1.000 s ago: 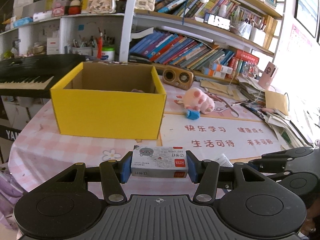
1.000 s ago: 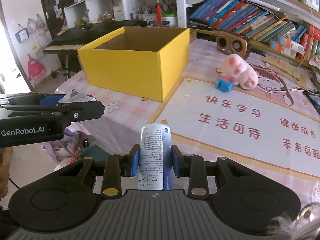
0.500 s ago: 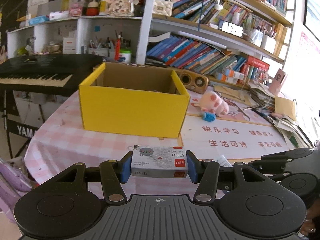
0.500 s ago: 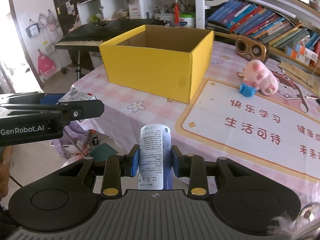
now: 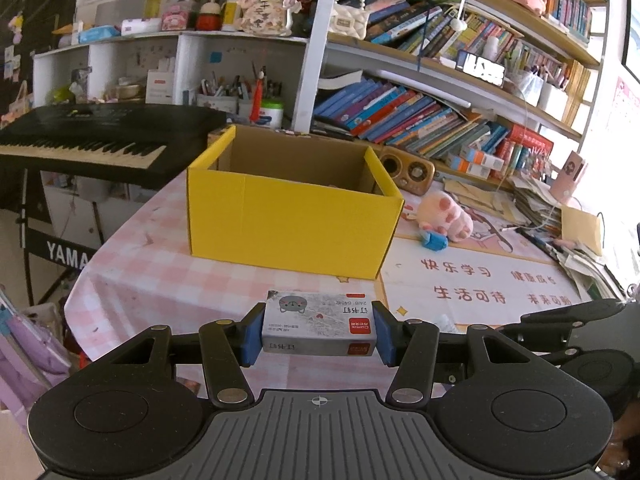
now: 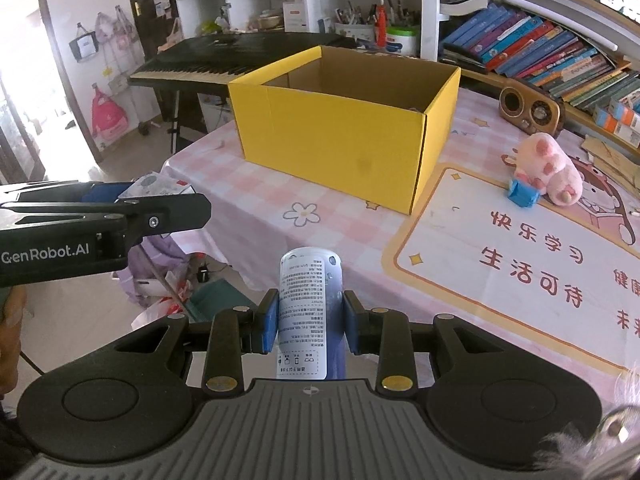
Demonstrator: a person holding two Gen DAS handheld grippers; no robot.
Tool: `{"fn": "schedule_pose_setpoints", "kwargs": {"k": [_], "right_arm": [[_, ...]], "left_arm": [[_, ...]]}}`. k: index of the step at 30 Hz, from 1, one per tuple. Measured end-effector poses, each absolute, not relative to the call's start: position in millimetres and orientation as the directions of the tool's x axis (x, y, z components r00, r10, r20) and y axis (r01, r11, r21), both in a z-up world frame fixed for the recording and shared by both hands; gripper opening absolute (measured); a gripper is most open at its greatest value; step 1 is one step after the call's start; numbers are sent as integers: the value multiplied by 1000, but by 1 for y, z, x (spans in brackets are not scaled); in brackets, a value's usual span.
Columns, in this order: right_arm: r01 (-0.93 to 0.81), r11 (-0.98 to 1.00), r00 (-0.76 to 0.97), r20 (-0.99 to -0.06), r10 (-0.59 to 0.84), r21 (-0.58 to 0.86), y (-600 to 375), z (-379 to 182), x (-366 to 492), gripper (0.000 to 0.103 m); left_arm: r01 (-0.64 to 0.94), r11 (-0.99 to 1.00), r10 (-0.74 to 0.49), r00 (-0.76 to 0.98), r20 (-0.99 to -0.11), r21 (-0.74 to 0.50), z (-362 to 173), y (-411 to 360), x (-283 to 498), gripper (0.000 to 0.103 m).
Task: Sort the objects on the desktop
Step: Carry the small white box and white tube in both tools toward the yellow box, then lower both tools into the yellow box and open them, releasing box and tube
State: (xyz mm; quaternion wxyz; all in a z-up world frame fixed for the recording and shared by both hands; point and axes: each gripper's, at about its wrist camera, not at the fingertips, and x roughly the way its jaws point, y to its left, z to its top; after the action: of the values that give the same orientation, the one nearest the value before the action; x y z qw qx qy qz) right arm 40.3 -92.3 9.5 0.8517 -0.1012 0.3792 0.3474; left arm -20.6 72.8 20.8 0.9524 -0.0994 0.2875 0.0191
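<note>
Cardboard makes up the big yellow box [image 5: 294, 226], which is open at the top, brown inside and square at the corners. It sits on a table [image 5: 140, 280] covered with a smooth pink and white checked cloth.

The left gripper [image 5: 318, 334] has two blue pads [image 5: 250, 338] that squeeze a small flat staple box [image 5: 320, 326] by its short ends. That little box is a grey paper one with a cat face and a red patch on it. It hangs in the air at the near edge of the table, in front of the yellow box and well apart from it.

The right gripper [image 6: 308, 326] has its blue pads [image 6: 271, 326] pressed on the sides of a round tube [image 6: 308, 312]. The tube is white and blue, shiny, with tiny print on it, and it points forward. It is near the table edge too, and the yellow box [image 6: 344, 132] is further off.

Beside the yellow box lies a soft pink plush paw [image 6: 550, 170], fuzzy and round. A small blue block [image 6: 522, 194] touches it. They rest on a smooth mat [image 6: 500, 260] with big red writing. A rounded wooden speaker [image 6: 530, 110] stands behind them. A black keyboard [image 5: 84, 140] with white keys is at the far left.
</note>
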Motion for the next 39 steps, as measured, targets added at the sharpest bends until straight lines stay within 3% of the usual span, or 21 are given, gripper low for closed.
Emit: {"fn": "schedule_pose_setpoints", "kwargs": {"k": [18, 39], "right_arm": [[-661, 739, 479, -685, 549, 130, -95, 26, 86, 30], [-760, 632, 502, -481, 718, 150, -64, 109, 218, 30]], "left_arm": [[-99, 983, 6, 860, -510, -154, 40, 72, 17, 53], [-211, 976, 174, 913, -369, -62, 84, 104, 133, 53]]}}
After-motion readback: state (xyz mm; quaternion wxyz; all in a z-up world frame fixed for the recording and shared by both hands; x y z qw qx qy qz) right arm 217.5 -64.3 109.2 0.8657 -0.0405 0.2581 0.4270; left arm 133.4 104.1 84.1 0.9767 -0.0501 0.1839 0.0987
